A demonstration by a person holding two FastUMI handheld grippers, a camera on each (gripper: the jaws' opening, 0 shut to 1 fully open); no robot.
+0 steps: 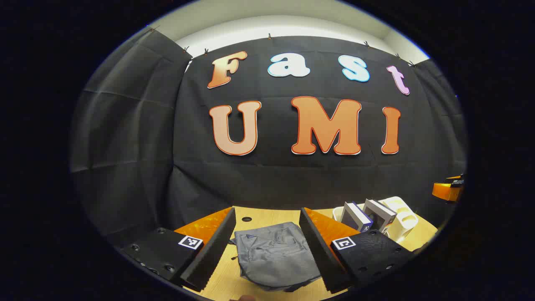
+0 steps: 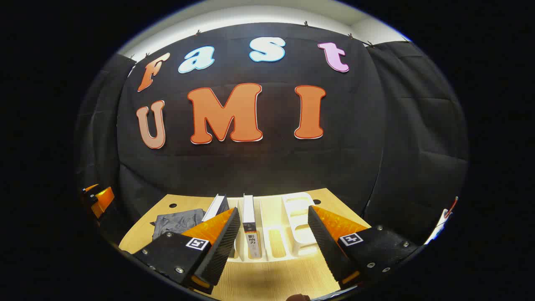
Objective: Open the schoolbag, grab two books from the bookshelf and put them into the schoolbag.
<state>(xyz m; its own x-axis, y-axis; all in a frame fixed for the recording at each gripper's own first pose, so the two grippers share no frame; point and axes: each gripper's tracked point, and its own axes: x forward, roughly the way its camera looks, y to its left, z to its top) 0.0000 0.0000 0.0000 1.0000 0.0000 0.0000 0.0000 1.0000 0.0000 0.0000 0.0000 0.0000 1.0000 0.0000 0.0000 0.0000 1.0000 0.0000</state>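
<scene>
Holding both tools high and spread apart, you have gripped nothing yet.
- Left tool (image 1: 267,246): fingers wide, aimed over the grey schoolbag (image 1: 276,257), which lies flat on the tabletop (image 1: 221,276), apparently closed; suits opening it first.
- Right tool (image 2: 273,242): fingers wide, facing the white bookshelf (image 2: 299,225).
- Two books (image 2: 250,225): upright in its left slots, spines toward you, easy to pinch.
</scene>
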